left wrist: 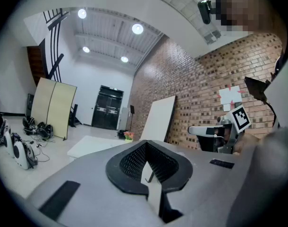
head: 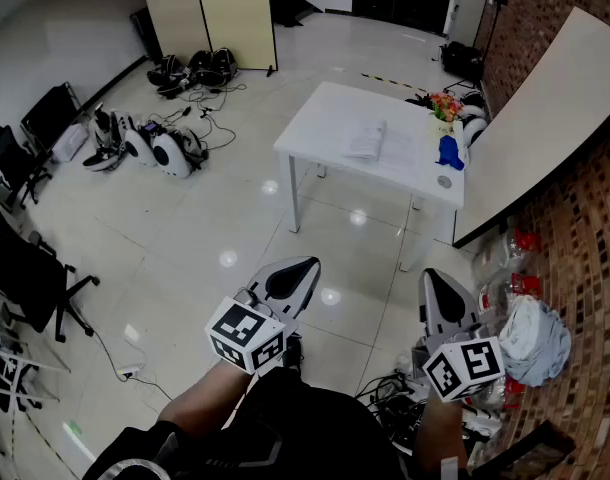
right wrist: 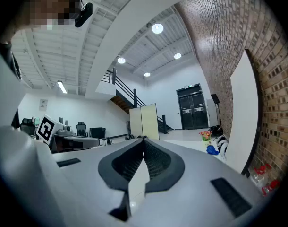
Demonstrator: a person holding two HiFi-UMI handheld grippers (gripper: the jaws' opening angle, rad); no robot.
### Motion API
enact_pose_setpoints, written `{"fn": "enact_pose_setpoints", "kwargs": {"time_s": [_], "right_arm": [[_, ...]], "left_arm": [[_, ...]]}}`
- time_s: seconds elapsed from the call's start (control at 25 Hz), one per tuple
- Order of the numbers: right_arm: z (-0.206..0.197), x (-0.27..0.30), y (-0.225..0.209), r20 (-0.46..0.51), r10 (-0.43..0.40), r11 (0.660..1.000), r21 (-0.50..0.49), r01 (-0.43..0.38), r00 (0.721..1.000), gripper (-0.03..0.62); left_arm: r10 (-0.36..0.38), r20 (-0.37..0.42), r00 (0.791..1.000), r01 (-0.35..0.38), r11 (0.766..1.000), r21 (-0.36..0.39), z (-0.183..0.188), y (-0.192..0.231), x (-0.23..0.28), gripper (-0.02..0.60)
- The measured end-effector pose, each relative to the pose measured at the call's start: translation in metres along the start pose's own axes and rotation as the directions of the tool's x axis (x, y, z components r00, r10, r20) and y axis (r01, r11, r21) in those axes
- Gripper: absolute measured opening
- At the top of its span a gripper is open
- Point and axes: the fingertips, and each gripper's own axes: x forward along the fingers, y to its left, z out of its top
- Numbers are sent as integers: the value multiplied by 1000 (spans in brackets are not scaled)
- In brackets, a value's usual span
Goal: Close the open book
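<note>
In the head view I see what looks like the open book (head: pixel 368 140), small and pale, lying on the white table (head: pixel 315 158), well apart from the left gripper (head: pixel 290 280) and right gripper (head: pixel 442 303). The left gripper view shows its jaws closed together on nothing. The right gripper view shows the same, tips meeting, empty.

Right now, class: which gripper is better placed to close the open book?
Left gripper, marginally. It and the right gripper are shut, empty, far from the table; a blue object crowds the book on its right.
</note>
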Motion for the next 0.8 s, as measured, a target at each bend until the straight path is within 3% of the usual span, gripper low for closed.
{"fn": "enact_pose_setpoints", "kwargs": {"time_s": [0.52,0.8], "right_arm": [[8,180,-6,-24,-64,998,-15,63,998,0],[2,247,-5,-73,-65,998,-26,64,995,0]], "left_arm": [[-44,-3,999,44,999,-11,23,168,59,-6],[-67,-9,998,67,997,-45,22,230,86,-6]]}}
